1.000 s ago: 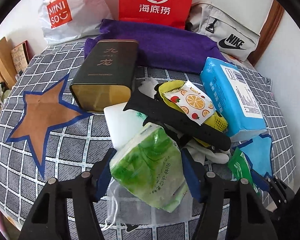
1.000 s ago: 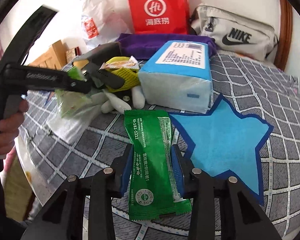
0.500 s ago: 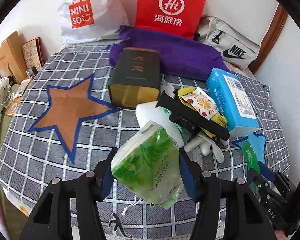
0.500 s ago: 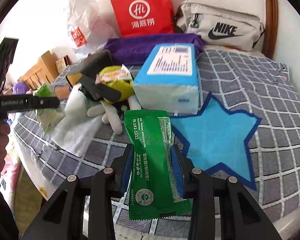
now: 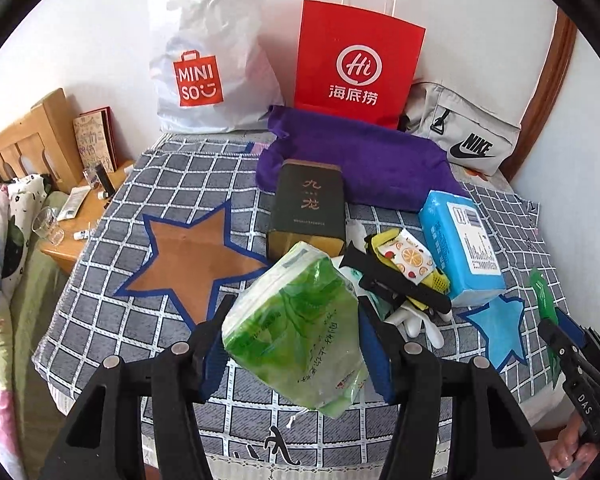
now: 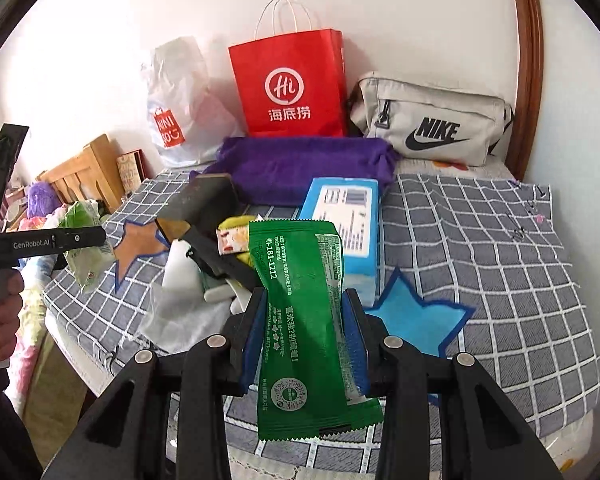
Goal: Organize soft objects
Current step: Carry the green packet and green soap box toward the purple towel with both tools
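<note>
Risk, left: you are carrying the green tissue pack [image 5: 296, 328] by its slack wrapper, so it is liable to slide out and drop onto the checked cloth [image 5: 112, 332].
Left gripper [image 5: 292, 344]: you are pinching that pack at roughly half opening, above the cloth's near edge.
Risk, right: the green sachet [image 6: 304, 320] is hanging long and could be twisting loose.
Right gripper [image 6: 304, 344]: you are clamping the sachet's middle, jaws narrow, above the blue star [image 6: 412, 316].
</note>
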Demonstrator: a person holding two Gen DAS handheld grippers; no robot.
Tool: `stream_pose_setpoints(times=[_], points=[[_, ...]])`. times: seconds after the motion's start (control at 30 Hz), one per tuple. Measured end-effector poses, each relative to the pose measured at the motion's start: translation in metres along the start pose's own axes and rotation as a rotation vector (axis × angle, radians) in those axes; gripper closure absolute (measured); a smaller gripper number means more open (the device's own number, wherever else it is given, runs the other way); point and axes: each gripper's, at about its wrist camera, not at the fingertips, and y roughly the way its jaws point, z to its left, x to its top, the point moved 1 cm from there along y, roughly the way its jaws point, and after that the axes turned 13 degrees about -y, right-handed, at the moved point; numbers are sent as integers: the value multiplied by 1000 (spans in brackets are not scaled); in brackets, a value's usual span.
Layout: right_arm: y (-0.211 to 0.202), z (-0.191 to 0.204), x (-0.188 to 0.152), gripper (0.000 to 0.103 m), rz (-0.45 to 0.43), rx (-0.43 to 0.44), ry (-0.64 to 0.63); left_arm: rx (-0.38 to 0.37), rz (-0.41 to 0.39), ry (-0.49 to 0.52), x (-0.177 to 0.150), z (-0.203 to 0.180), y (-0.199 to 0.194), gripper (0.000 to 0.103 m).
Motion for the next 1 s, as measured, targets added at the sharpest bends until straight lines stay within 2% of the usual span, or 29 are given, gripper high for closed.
stream_pose_setpoints(times=[0.17,0.37,0.53,0.77,1.0], points=[[2,-7,22,66,-17,-1,24,3,-29,12,17,-4,-5,47],[13,-14,53,66,-19,-13,16,-6,-13,36,40,-12,8,47],[32,-23,85,66,-9,-1,9,-29,-23,12,67,-12,16,47],[65,-36,122,66,-21,-23,5,-30,-16,31,106,-23,43,47],[101,-52,149,66,-26,-4,27,-37,0,51,134,-40,75,47]])
